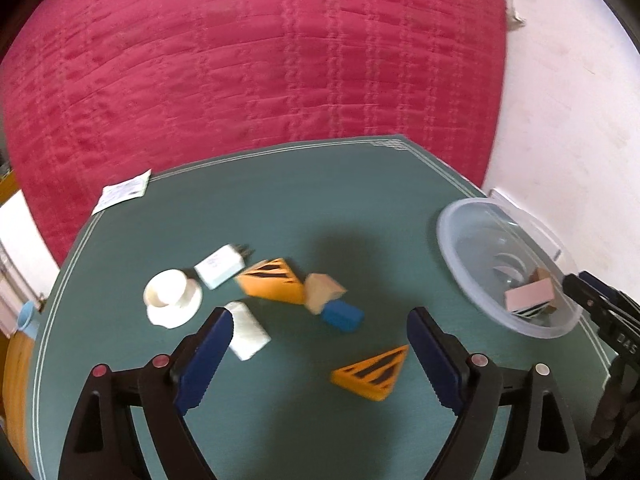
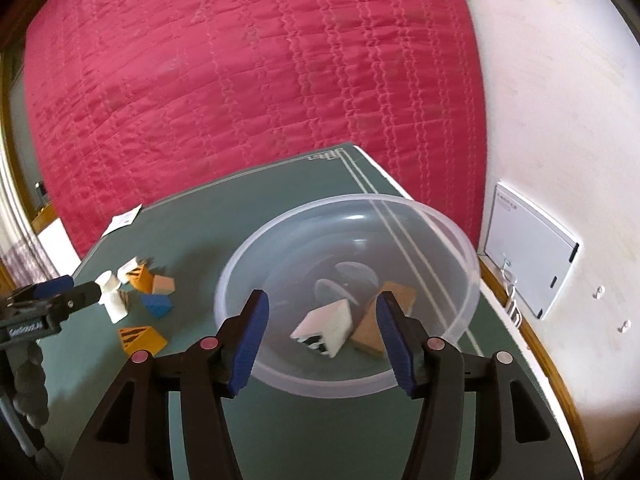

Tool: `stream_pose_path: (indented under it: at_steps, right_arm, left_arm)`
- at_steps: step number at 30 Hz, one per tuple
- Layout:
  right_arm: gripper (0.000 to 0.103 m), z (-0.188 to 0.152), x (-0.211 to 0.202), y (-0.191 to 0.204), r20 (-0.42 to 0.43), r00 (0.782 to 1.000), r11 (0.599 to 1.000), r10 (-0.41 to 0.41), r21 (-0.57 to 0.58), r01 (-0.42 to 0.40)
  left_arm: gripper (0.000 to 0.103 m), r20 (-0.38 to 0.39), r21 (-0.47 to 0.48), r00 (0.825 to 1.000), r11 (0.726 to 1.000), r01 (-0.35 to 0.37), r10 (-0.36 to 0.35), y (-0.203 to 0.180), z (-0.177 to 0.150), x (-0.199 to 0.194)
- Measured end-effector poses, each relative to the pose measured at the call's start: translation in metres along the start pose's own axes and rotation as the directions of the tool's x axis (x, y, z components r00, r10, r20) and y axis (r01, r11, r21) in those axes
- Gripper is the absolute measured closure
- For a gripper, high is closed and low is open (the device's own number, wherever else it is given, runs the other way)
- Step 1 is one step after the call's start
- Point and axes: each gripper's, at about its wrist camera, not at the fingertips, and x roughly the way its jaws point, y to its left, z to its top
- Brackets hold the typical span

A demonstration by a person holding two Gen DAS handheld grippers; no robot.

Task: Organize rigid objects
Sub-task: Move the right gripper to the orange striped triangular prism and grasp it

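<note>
Your left gripper (image 1: pixel 320 360) hangs over the green table (image 1: pixel 280 184) with its jaws spread wide and nothing between them. The near orange wedge (image 1: pixel 370 372) lies on the cloth just below and inside that gap, untouched. Your right gripper (image 2: pixel 322 340) hovers over the near rim of the bowl (image 2: pixel 440 220), jaws apart and gripping nothing. Seen through that gap, a white block (image 2: pixel 326 326) and a brown wedge (image 2: pixel 372 330) lie loose on the bowl's floor (both look already sorted).

So the step in hand looks like collecting the next loose piece. Well to the left of the bowl sits the remaining cluster: a white cup (image 1: pixel 172 296), a charger (image 1: pixel 222 268), a second orange wedge (image 1: pixel 272 284), a tan block (image 1: pixel 322 292), a blue block (image 1: pixel 342 316) and a white slab (image 1: pixel 248 330).

The wedge nearest the bowl seems your easiest pick. Lower the left gripper until the pads straddle it, and square them against two flat faces, since sloped sides could squirt out as you close. Then carry it right, over the rim, and release low.
</note>
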Motion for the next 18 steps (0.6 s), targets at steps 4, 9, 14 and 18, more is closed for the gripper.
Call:
stream_pose_path:
  at_steps: [4, 9, 14, 18]
  right_arm:
    - [0.045, -0.004, -0.005, 0.013, -0.007, 0.999, 0.999, 0.040, -0.036, -0.040]
    - [0.038, -0.011, -0.011, 0.036, -0.026, 0.994, 0.990, 0.103, -0.095, -0.105]
    - [0.037, -0.022, -0.015, 0.068, -0.070, 0.982, 0.968, 0.178, -0.168, -0.187]
    - [0.036, -0.033, -0.006, 0.094, -0.158, 0.958, 0.944, 0.238, -0.196, -0.267]
  left_arm:
    - [0.012, -0.012, -0.020, 0.999, 0.999, -0.034, 0.034, 0.019, -0.007, 0.000]
    - [0.012, -0.037, -0.048, 0.996, 0.996, -0.078, 0.076, 0.043, -0.018, 0.003]
    - [0.012, -0.064, -0.077, 0.993, 0.991, -0.107, 0.103, 0.062, -0.026, 0.009]
    - [0.012, -0.076, -0.084, 0.991, 0.989, -0.120, 0.114, 0.073, -0.032, 0.010]
